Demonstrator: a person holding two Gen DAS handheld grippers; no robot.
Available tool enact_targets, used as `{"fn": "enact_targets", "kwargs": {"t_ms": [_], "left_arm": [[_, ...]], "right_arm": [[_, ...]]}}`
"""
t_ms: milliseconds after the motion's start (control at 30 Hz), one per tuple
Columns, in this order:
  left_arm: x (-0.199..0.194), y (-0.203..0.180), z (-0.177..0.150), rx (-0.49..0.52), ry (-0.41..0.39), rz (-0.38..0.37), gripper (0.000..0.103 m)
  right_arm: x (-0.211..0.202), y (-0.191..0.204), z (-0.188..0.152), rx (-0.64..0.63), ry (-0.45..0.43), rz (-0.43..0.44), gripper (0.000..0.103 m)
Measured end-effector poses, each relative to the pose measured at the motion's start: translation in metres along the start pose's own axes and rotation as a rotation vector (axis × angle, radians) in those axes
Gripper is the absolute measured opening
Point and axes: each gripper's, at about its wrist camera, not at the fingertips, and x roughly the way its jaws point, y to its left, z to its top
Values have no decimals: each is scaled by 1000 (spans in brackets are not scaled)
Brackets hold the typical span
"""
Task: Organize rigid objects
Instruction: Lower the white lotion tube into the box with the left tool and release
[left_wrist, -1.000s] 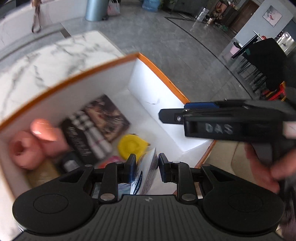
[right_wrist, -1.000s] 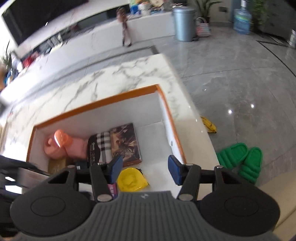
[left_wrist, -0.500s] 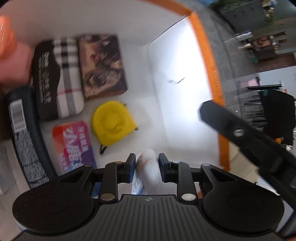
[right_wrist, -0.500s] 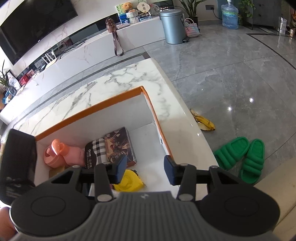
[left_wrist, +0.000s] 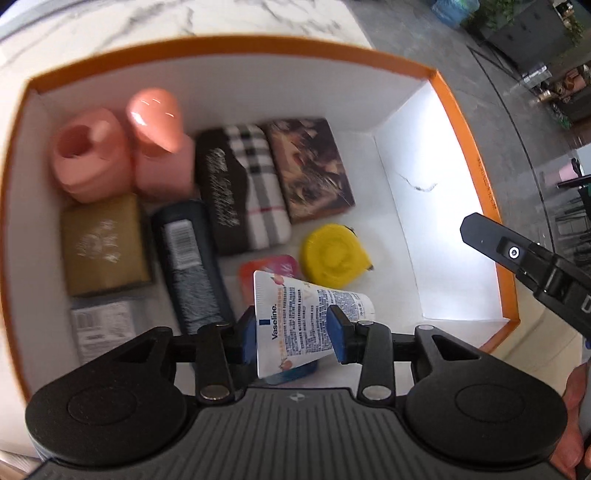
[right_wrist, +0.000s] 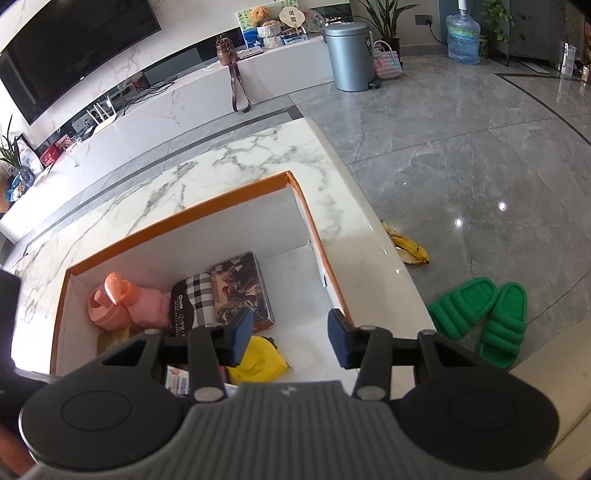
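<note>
A white Vaseline tube (left_wrist: 295, 310) lies flat between the jaws of my left gripper (left_wrist: 293, 334), low inside the orange-rimmed white box (left_wrist: 476, 155). The jaws are opening and the blue pads stand at the tube's edges without squeezing it. Beside the tube are a yellow tape measure (left_wrist: 332, 254) and a pink packet (left_wrist: 269, 267). My right gripper (right_wrist: 286, 339) hangs open over the box's near right corner with nothing between its fingers. Its black finger (left_wrist: 517, 258) shows at the right of the left wrist view.
The box also holds a pink bottle (left_wrist: 159, 147), a pink roll (left_wrist: 88, 158), a plaid pouch (left_wrist: 243, 184), a brown book (left_wrist: 310, 166), a gold box (left_wrist: 103, 243) and a dark tube (left_wrist: 188, 258). The box stands on a marble table (right_wrist: 258, 155); green slippers (right_wrist: 480, 317) lie on the floor.
My left gripper sank into the box and rolled. Its jaws widened, and the tube turned from edge-on to flat between them. The right gripper's jaws narrowed slightly and it stayed in place.
</note>
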Motion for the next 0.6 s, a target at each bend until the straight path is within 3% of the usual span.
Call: {"fn": "enact_targets", "kwargs": {"t_ms": [100, 333, 600], "left_arm": [[-2, 8, 2, -4, 6, -22, 29], [15, -1, 6, -41, 37, -99, 29], [31, -21, 0, 1, 91, -69, 43]], "right_arm": [[0, 3, 0, -4, -2, 4, 47], [-1, 9, -2, -19, 7, 1, 47], [-8, 9, -2, -17, 8, -23, 47]]}}
